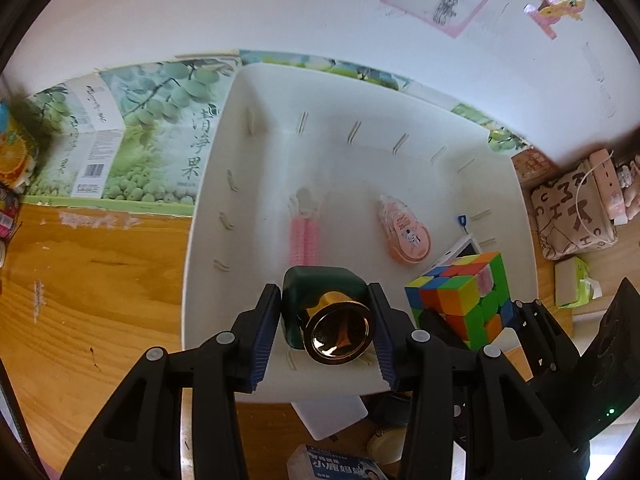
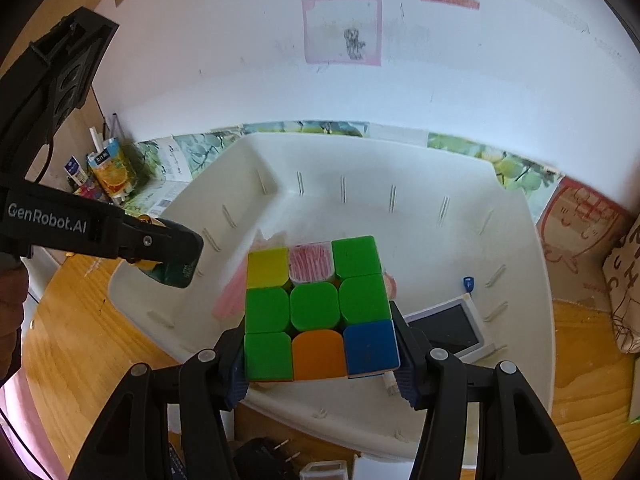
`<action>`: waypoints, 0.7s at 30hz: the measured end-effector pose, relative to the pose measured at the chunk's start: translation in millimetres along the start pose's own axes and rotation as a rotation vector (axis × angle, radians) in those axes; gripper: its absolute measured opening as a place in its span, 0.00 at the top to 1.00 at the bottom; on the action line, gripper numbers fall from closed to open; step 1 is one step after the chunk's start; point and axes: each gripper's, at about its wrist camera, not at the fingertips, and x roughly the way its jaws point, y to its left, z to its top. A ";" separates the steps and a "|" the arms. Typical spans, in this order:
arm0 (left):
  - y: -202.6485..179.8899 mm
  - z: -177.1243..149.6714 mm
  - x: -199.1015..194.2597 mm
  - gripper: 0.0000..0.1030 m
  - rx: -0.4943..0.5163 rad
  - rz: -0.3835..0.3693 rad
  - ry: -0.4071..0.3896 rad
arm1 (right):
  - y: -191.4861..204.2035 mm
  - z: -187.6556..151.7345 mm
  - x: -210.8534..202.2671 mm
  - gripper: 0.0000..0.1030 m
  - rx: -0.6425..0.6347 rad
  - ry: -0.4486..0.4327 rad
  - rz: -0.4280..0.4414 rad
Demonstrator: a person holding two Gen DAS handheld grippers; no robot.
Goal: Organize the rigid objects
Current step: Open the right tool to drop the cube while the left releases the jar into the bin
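My left gripper (image 1: pixel 325 322) is shut on a dark green bottle with a gold cap (image 1: pixel 320 312) and holds it over the near part of a white bin (image 1: pixel 208 184). My right gripper (image 2: pixel 320 356) is shut on a colourful puzzle cube (image 2: pixel 320 308) and holds it above the same bin (image 2: pixel 516 360). The cube also shows in the left wrist view (image 1: pixel 464 296), right of the bottle. The bottle and left gripper show at the left of the right wrist view (image 2: pixel 172 264).
In the bin lie a pink brush (image 1: pixel 305 236), a pink correction tape (image 1: pixel 404 232) and a small white-framed screen (image 2: pixel 452 328). A green fruit carton (image 1: pixel 132 140) stands behind the bin on the wooden desk (image 1: pixel 88 280). Small items lie near the front edge.
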 end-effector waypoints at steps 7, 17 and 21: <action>2.9 3.6 10.8 0.54 -0.002 -0.008 0.015 | 0.8 0.6 12.1 0.43 0.004 0.038 -0.014; 5.7 -3.8 -28.3 0.29 0.003 -0.038 -0.121 | 1.6 4.7 -11.3 0.29 -0.001 -0.024 -0.052; 8.0 -10.1 -48.9 0.29 0.002 -0.045 -0.164 | 6.1 7.9 -29.6 0.29 -0.004 -0.058 -0.074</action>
